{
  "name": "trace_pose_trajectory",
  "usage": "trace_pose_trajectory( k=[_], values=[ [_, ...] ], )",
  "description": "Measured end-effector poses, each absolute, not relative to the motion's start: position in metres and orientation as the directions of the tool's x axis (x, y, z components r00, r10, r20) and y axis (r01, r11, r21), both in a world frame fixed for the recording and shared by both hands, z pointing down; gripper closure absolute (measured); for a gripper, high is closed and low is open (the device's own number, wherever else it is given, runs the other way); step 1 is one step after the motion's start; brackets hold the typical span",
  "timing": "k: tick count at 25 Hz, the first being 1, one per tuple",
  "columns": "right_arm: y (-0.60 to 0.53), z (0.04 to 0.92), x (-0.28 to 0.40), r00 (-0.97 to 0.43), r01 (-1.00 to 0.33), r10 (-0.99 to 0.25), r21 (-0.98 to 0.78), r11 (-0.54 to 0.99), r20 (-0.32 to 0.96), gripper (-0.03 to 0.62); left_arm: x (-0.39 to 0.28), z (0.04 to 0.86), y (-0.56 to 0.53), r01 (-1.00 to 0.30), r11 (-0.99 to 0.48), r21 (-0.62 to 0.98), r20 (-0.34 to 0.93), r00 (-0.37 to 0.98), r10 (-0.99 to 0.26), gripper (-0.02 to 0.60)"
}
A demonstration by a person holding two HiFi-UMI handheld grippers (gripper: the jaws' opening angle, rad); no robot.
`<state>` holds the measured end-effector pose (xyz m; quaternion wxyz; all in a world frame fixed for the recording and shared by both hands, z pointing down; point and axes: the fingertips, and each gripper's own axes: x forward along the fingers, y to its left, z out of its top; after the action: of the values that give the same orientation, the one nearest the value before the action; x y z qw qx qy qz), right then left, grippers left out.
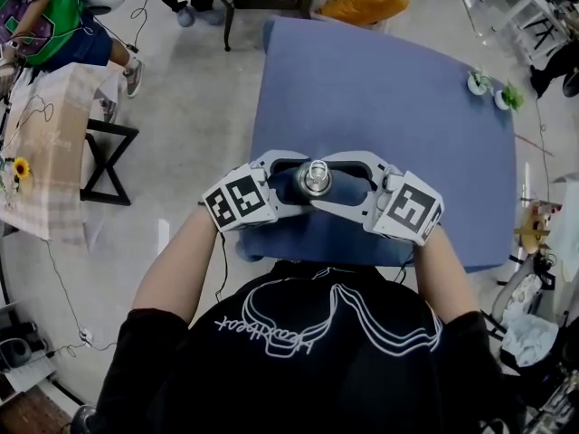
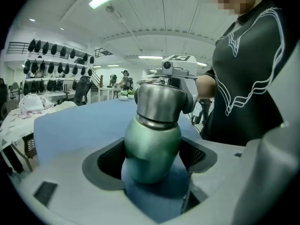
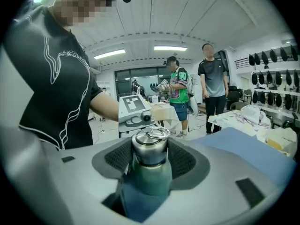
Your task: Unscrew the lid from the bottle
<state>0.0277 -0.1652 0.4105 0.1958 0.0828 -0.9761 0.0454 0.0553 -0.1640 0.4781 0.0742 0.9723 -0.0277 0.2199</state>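
Note:
A green bottle (image 2: 152, 146) with a steel lid (image 1: 315, 177) stands upright near the front edge of the blue table (image 1: 389, 89). The lid carries a flat ring on top (image 3: 154, 134). My left gripper (image 1: 291, 186) comes in from the left and is shut on the green body, with its dark pads (image 2: 111, 159) pressing on both sides low down. From the right, my right gripper (image 1: 340, 184) is shut on the steel lid (image 3: 151, 149), with a ribbed pad (image 3: 118, 157) against each side of it. The bottle's base is hidden behind the jaws.
Two small white pots with green plants (image 1: 488, 89) stand at the table's far right corner. A side table with a patterned cloth (image 1: 45, 143) is on the floor to the left. An orange seat (image 1: 366, 7) lies beyond the far edge. People (image 3: 178, 95) stand farther off.

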Motion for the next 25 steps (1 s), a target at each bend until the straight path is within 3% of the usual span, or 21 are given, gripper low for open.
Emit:
trace_pose_trajectory(
  k=[12, 20, 25],
  values=[
    [-0.1627, 0.4135, 0.0256, -0.898, 0.002, 0.022, -0.046, 0.999, 0.440, 0.349, 0.0513, 0.4785, -0.1605, 0.049, -0.987, 0.153, 0.444, 0.889, 0.113, 0.219],
    [-0.1635, 0.4122, 0.0265, -0.905, -0.068, -0.045, -0.039, 0.997, 0.423, 0.345, 0.0526, 0.4783, -0.1614, -0.008, -0.989, 0.146, 0.424, 0.904, 0.055, 0.219],
    [-0.1631, 0.4100, 0.0277, -0.916, -0.189, -0.155, -0.057, 0.980, 0.370, 0.292, 0.0557, 0.4780, -0.1613, -0.101, -0.985, 0.138, 0.409, 0.912, -0.036, 0.219]
  ],
)
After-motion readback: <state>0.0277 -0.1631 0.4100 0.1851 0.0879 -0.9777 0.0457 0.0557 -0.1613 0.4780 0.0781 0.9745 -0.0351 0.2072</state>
